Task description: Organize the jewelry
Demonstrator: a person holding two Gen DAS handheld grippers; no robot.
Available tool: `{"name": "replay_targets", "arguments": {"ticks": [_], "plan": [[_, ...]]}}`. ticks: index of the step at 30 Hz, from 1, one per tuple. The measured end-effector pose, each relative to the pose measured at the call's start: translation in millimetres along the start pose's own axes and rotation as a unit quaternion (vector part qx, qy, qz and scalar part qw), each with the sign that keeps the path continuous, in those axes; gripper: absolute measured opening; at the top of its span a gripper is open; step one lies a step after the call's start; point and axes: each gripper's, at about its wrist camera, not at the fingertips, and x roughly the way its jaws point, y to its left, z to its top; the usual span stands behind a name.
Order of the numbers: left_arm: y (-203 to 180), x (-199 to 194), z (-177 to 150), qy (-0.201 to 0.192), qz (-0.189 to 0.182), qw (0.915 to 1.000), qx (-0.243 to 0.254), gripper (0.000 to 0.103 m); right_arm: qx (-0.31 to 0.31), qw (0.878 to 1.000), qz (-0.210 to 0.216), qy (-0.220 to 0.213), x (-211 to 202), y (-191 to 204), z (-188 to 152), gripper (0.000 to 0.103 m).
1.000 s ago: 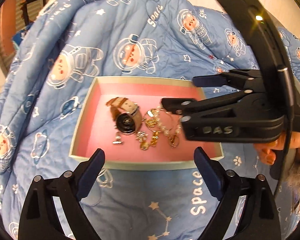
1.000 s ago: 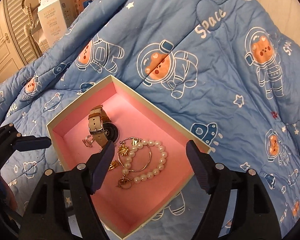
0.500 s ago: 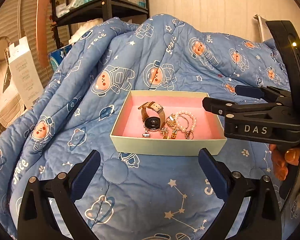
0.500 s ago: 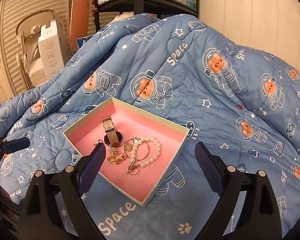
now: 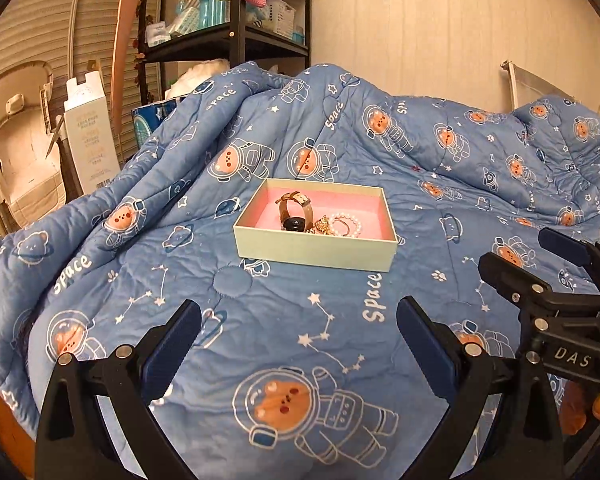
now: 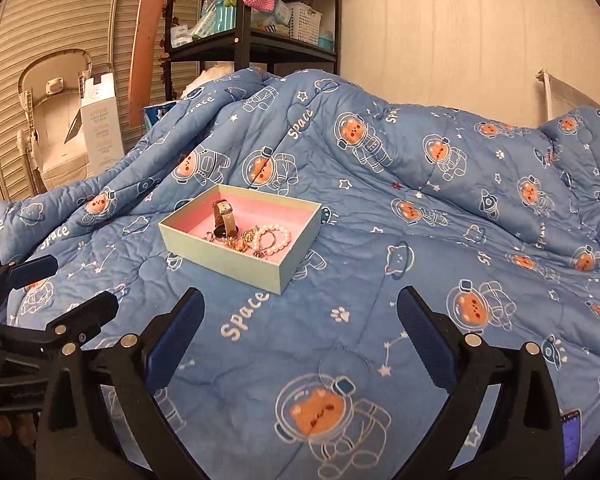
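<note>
A pale green box with a pink lining sits on the blue space-print quilt. Inside lie a watch with a tan strap, a pearl bracelet and a heap of gold pieces. My left gripper hangs well short of the box, wide open and empty. My right gripper, also back from the box, has its jaws still opening with nothing between them. Each gripper shows at the edge of the other's view.
A black shelf rack with bottles and baskets stands behind the bed. A white carton and a beige baby seat stand at the left. The quilt bunches into a ridge behind the box.
Both grippers have drawn back from the box, which now looks small and far. The right gripper's jaws have widened. The jewelry stays in the box.
</note>
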Motion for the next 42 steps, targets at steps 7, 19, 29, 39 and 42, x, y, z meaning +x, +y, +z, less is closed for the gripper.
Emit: {"name": "replay_targets", "arguments": {"ticks": [7,19,29,39,42], "plan": [[1,-57,-32,-0.032,0.027,0.9986,-0.033,0.096,-0.020,0.999,-0.018,-0.029,-56,-3,-22,0.096],[0,-120,-65,-0.076,0.064,0.9937,-0.052,0.096,-0.022,0.997,-0.003,-0.069,-105,-12,-36,0.097],[2,-128,-69,-0.081,0.068,0.9922,-0.066,0.096,-0.015,0.996,-0.001,-0.083,-113,-15,-37,0.097],[3,-128,-69,-0.074,0.068,0.9923,-0.072,0.096,-0.012,0.997,-0.002,-0.081,-112,-17,-38,0.097],[3,-127,-69,-0.072,0.070,0.9922,-0.074,0.096,-0.012,0.997,-0.003,-0.081,-112,-17,-38,0.097]]}}
